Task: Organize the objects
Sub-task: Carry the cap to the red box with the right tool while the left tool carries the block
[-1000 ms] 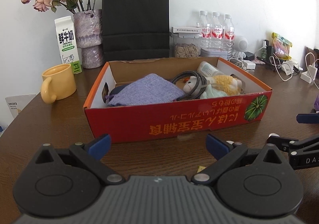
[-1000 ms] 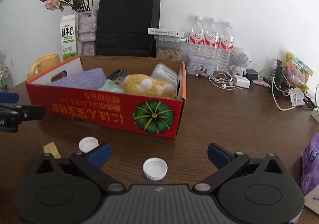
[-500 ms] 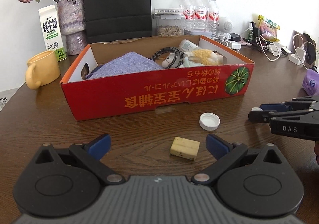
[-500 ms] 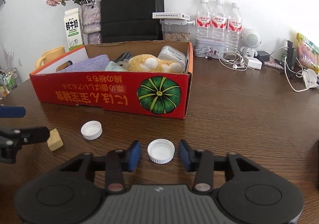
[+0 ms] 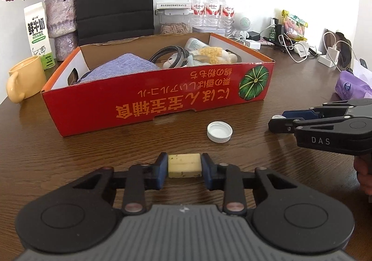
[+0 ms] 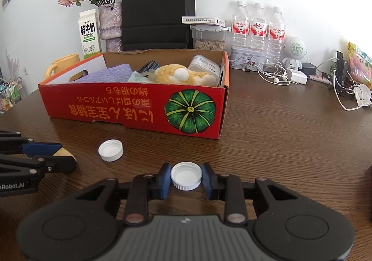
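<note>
Red cardboard box (image 5: 148, 98) stands on the table (image 5: 69, 156), already holding several things. Left gripper (image 5: 184, 165), wide a second ago, is closing on the yellow block (image 5: 184, 165). Right gripper (image 6: 186, 178) has clamped one white cap (image 6: 186, 175). Both can now go into the box; another cap (image 6: 111, 150) waits.

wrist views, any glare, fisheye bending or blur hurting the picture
Left wrist view: wall at upper right is blown out white behind the water bottles; the red box bows. Right wrist view: dark vignette corners, the table edge curves; the white cap stays sharp.
</note>
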